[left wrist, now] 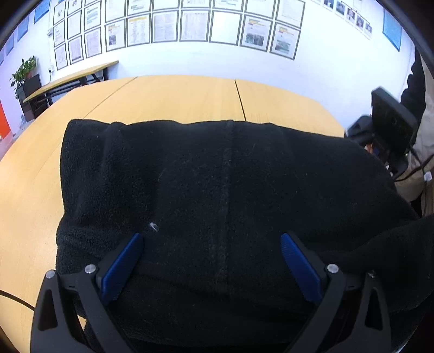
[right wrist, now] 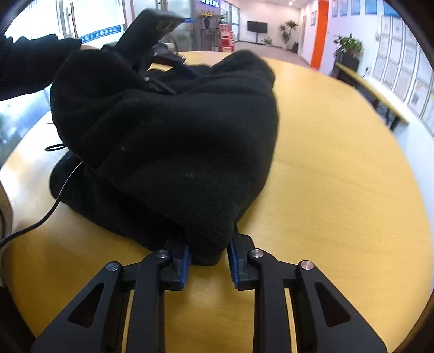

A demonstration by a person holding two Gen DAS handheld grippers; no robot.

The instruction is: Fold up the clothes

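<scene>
My right gripper (right wrist: 207, 251) clamps a fold of the black fleece garment (right wrist: 168, 130) heaped on the wooden table (right wrist: 339, 176). My left gripper (left wrist: 211, 244) stands wide over it, gripping nothing. Wall notices (left wrist: 165, 25) stay unreadable.

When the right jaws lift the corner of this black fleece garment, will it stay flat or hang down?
The black fleece garment already slumps in soft folds, so it will probably hang limp. Its thick pile looks grippy, so it should hardly slip between the jaws of the right gripper. Its bulk may drag on the wooden table.

White wall (left wrist: 190, 59), framed papers (left wrist: 165, 27), wooden table (left wrist: 176, 95)
</scene>
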